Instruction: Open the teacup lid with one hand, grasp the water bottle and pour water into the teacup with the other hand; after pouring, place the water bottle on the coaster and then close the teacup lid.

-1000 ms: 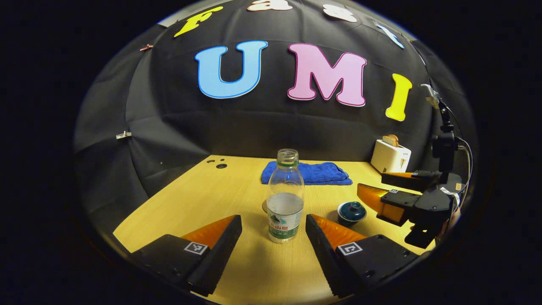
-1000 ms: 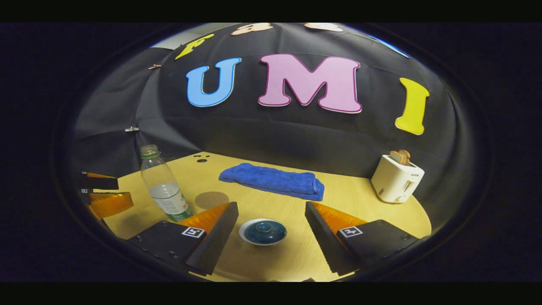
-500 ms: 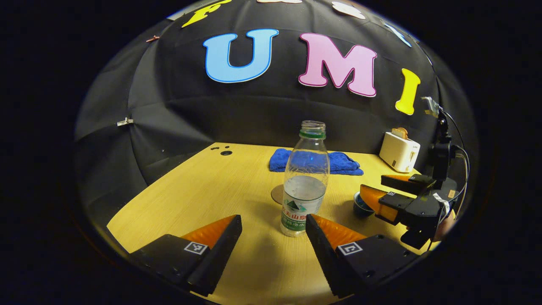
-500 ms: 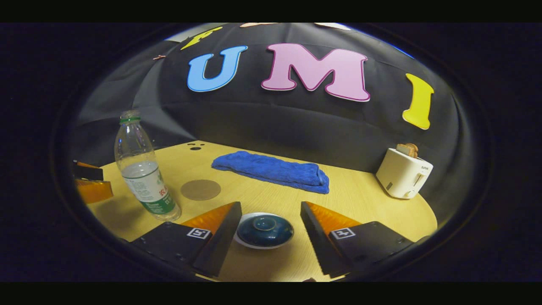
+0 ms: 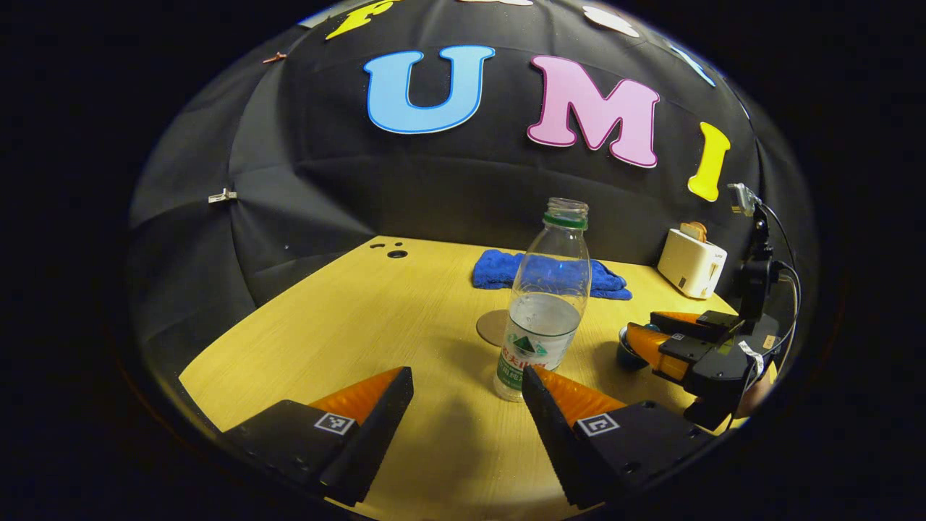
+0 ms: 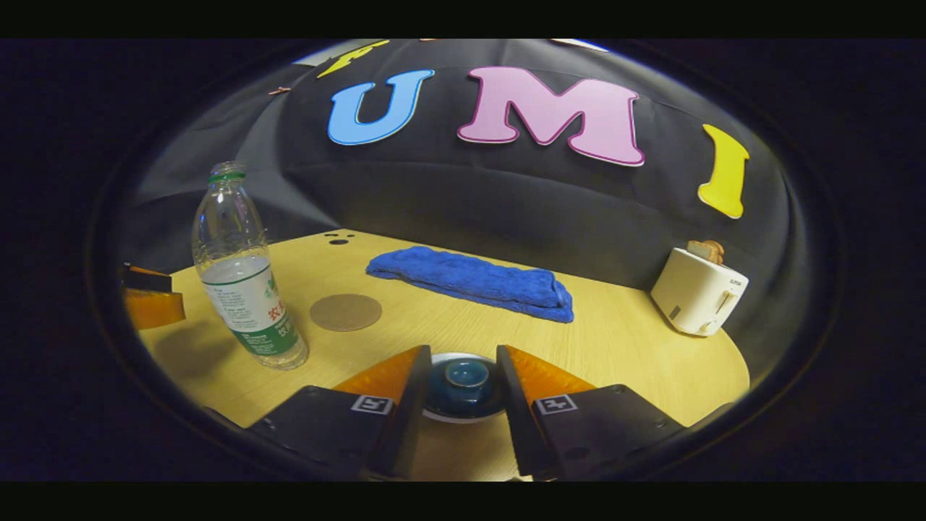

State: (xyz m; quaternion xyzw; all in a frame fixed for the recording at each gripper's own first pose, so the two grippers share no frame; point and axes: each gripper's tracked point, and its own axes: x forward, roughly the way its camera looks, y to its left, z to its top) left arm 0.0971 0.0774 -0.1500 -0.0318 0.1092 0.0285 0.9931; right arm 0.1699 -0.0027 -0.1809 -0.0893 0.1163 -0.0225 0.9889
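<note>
Since a second ago the right gripper (image 6: 463,376) has come down and narrowed its fingers around the lid (image 6: 465,378) on the teacup (image 5: 628,356); whether both press it, I cannot tell. The left gripper (image 5: 466,383) has closed in on the bottle (image 5: 544,304), which stands uncapped just ahead by its right finger, fingers wide. The table (image 5: 347,318) carries the towel (image 6: 474,281) far ahead of the right gripper, the toaster (image 6: 698,289) to its right, and the coaster (image 6: 346,312) ahead-left beside the bottle.

In the left gripper view the right tool (image 5: 655,334) hid most of the teacup (image 5: 628,353); the water bottle (image 5: 544,304) covered part of the coaster (image 5: 492,327). Whether the right tool's fingers (image 6: 405,391) touched the teacup lid (image 6: 464,382) was unclear
</note>
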